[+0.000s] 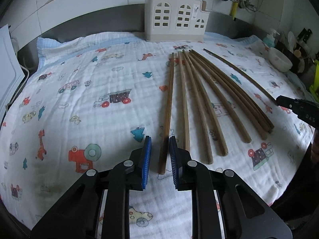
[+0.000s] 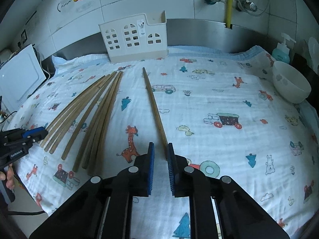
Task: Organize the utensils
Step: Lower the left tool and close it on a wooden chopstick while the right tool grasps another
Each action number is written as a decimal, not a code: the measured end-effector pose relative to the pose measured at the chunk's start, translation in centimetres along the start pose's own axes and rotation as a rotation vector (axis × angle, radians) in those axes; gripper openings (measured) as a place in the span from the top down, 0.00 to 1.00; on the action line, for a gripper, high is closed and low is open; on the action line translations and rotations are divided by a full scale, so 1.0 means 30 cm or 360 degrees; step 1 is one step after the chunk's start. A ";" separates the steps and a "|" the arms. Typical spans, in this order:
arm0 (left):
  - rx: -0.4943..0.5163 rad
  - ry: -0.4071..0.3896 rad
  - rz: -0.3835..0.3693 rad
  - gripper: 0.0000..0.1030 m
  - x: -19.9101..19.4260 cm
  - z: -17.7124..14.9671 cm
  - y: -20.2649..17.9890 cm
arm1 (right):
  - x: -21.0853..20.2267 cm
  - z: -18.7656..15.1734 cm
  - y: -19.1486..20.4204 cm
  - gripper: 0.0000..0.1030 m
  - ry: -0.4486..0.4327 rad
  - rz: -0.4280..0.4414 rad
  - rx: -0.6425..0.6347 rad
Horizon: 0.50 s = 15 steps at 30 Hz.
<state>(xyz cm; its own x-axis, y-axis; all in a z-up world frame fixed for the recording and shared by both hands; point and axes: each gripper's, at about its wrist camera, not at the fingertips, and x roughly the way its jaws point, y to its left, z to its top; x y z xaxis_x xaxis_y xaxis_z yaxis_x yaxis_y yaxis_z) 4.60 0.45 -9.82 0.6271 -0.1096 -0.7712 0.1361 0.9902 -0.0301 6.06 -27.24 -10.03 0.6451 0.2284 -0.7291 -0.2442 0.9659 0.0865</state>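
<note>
Tiled kitchen wall with fruit stickers and pipework at the back, steel counter [image 2: 199,31] below it. A white quilted cloth [image 1: 99,69] printed with cars, giraffes and trees covers nearly all of the counter top. A flat white appliance [image 2: 20,73] stands off the cloth's left edge. A cream utensil holder [image 1: 175,18] with window-shaped cutouts stands upright at the far edge of the cloth, against the steel back; nothing can be seen inside it. A white bowl [image 2: 289,83] sits on the right edge of the cloth, with a teal soap bottle [image 2: 282,51] just behind it.

Wooden chopsticks lie flat on the cloth in front of the holder, tips toward it. Most form a loose fan [image 1: 209,103], some touching, their thick ends spread toward the camera. 1 lone chopstick [image 2: 153,103] lies apart on the fan's right.

Left gripper [image 1: 160,138]: black frame, blue ribbed pads, angled down over the near end of the leftmost chopstick [image 1: 169,99] of the fan. The jaws are narrow but not clamped. That stick runs between the pads, close against the right-hand pad, and cloth shows between it and the other pad.

Right gripper [image 2: 160,144]: same build, angled down. Its jaws are closed in on the lone chopstick's near end, which sits against the right-hand pad.

A person's fingers [image 2: 8,176] show on the left gripper's handle in the right wrist view.
</note>
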 end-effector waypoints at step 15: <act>0.0102 -0.0030 -0.0033 0.83 0.015 0.009 -0.009 | 0.041 0.006 -0.013 0.92 0.0014 0.0002 0.0004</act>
<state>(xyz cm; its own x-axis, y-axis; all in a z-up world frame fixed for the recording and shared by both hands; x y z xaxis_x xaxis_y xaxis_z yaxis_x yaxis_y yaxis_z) 5.05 0.10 -9.99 0.6381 -0.1325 -0.7585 0.1977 0.9803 -0.0049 7.08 -27.33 -10.84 0.6387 0.2284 -0.7348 -0.2431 0.9659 0.0889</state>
